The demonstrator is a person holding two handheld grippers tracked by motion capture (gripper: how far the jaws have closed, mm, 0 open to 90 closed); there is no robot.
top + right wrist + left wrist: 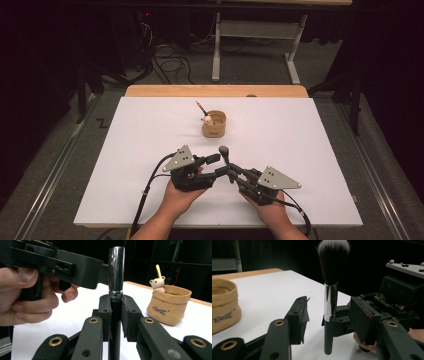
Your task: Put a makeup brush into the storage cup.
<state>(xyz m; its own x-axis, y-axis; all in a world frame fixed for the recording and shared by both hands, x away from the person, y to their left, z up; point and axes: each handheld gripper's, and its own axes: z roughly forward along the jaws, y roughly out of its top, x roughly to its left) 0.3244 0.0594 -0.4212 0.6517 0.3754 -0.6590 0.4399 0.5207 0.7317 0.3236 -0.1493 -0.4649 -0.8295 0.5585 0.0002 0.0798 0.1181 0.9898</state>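
White board (300,150) in a dark room; right tongs (233,174) pinch upright brush (225,156), left tongs (214,164) spread

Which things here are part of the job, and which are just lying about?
In the job: makeup brush, held upright by the right gripper; left gripper, open beside it; tan pouch.
Lying about: floor cables, table frame.

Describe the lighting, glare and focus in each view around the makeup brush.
High view: the white table is evenly lit while the room behind is dark; the makeup brush looks small and soft. Left gripper view: the brush bristles stand sharp against black, its metal ferrule shows a bright streak, and the near jaws blur. Right gripper view: glare runs down the ferrule; the tan pouch is fairly crisp.
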